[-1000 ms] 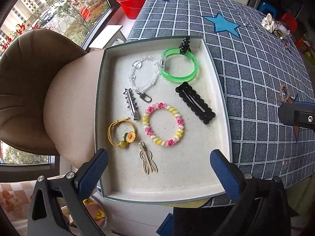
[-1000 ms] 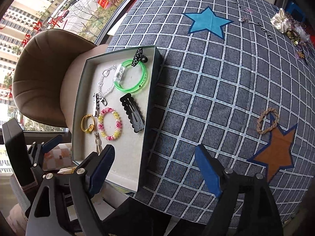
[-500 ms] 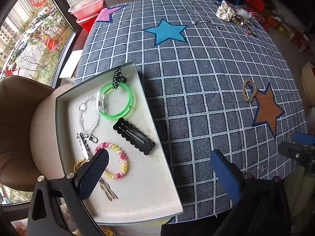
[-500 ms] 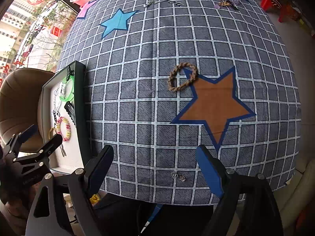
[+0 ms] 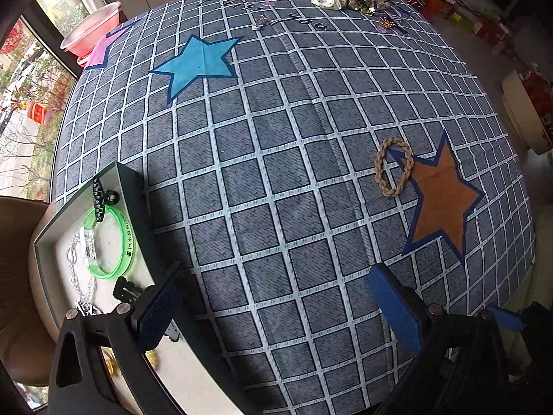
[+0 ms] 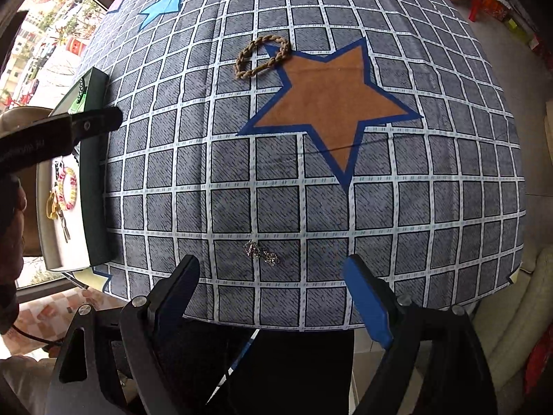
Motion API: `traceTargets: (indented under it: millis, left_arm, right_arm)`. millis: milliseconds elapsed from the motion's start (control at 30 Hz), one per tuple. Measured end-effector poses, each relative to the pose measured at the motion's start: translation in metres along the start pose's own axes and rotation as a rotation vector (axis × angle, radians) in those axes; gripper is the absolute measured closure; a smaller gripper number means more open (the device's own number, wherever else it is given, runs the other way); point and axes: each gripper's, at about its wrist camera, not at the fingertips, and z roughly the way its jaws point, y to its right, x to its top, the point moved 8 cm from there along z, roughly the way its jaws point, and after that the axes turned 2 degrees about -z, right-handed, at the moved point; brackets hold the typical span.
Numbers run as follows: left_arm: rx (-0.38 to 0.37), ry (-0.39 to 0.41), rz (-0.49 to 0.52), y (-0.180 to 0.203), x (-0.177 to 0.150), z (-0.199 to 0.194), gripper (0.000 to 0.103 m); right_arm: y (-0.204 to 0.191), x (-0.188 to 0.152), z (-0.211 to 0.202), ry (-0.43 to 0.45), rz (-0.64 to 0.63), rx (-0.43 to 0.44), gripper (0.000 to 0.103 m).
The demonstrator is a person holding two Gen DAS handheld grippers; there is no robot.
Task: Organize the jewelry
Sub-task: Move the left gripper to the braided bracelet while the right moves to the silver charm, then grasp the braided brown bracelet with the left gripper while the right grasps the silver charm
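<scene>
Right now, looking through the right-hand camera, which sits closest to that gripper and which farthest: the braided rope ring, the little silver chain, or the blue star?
From the right gripper:
1. Silver chain, lying just ahead of the open fingers.
2. Braided rope ring, mid-cloth, touching the orange star's upper left point.
3. Blue star, far upper left, near the cloth's edge.

Matt cloth tablecloth (image 5: 276, 173), glossy plastic bangle (image 5: 126, 242)

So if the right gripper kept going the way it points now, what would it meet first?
Most likely the small silver chain lying on the checked tablecloth. It sits just ahead of the open right gripper, roughly centred between the fingers. Nothing else shows in that line, though depth is hard to judge.
</scene>
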Motion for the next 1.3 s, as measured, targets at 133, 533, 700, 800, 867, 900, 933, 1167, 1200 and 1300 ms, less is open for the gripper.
traceTargets:
  millis: [133, 533, 700, 800, 867, 900, 933, 1167, 1200, 1300]
  left_arm:
    - [-0.02, 0.004, 0.035, 0.022, 0.016, 0.012, 0.0]
    - [-0.041, 0.018, 0.098, 0.073, 0.053, 0.043, 0.0]
    - [-0.046, 0.017, 0.122, 0.088, 0.064, 0.055, 0.0]
    - [-0.041, 0.0, 0.147, 0.096, 0.064, 0.063, 0.014]
    - [-0.021, 0.001, 0.169, 0.103, 0.065, 0.067, 0.016]
    - [-0.027, 0.001, 0.177, 0.106, 0.065, 0.067, 0.018]
    - [-0.028, 0.008, 0.184, 0.108, 0.065, 0.066, 0.021]
    - [-0.042, 0.023, 0.233, 0.133, 0.07, 0.063, 0.07]
    - [-0.043, 0.021, 0.235, 0.134, 0.072, 0.062, 0.082]
    - [-0.067, 0.006, 0.217, 0.138, 0.078, 0.062, 0.083]
  right_arm:
    - [0.0, -0.005, 0.008, 0.011, -0.029, -0.007, 0.025]
    - [-0.024, -0.019, 0.037, 0.05, -0.144, -0.059, 0.043]
    - [-0.038, -0.021, 0.048, 0.067, -0.165, -0.074, 0.049]
    - [-0.05, -0.018, 0.053, 0.078, -0.191, -0.086, 0.051]
    - [-0.054, -0.018, 0.054, 0.084, -0.203, -0.1, 0.056]
    - [-0.057, -0.018, 0.056, 0.087, -0.208, -0.11, 0.058]
    - [-0.062, -0.016, 0.058, 0.088, -0.212, -0.12, 0.062]
    - [-0.06, -0.018, 0.061, 0.086, -0.227, -0.139, 0.089]
    - [-0.059, -0.018, 0.059, 0.085, -0.228, -0.139, 0.089]
    - [-0.056, -0.015, 0.057, 0.079, -0.212, -0.126, 0.089]
